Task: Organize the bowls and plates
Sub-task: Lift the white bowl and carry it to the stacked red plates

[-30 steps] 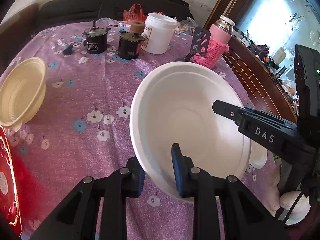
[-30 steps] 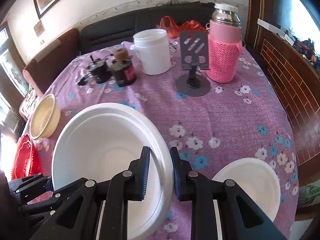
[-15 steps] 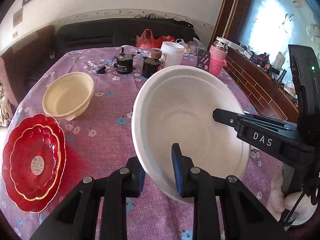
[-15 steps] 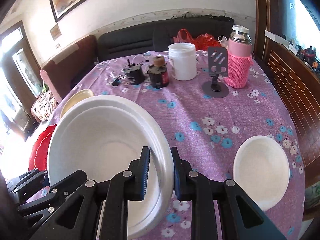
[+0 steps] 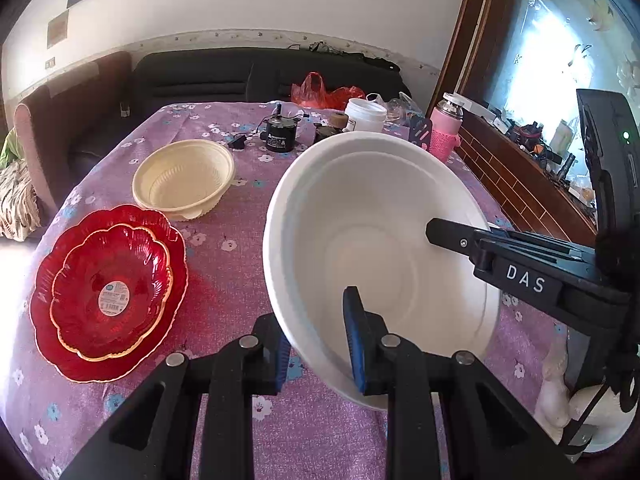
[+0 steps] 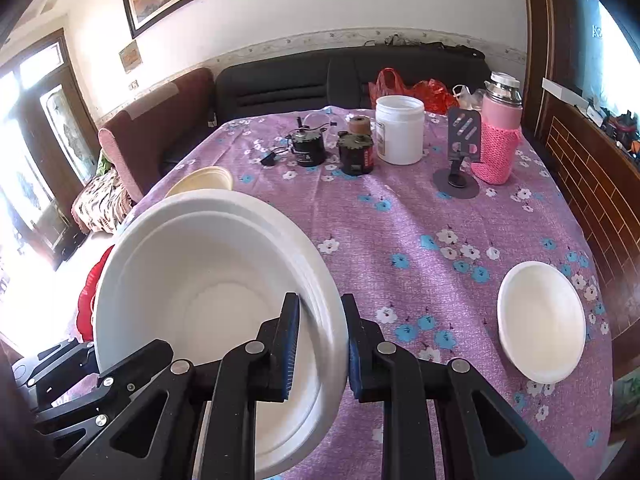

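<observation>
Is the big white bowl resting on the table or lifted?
Lifted: both grippers, left and right, clamp the big white bowl's rim, holding it tilted.

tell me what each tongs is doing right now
left tongs: closed on the near rim of the large white bowl.
right tongs: closed on that bowl's opposite rim.

Bright daylight glares through the window (image 5: 560,60) and doorway (image 6: 24,184); fisheye edges curve, corners dark.
</observation>
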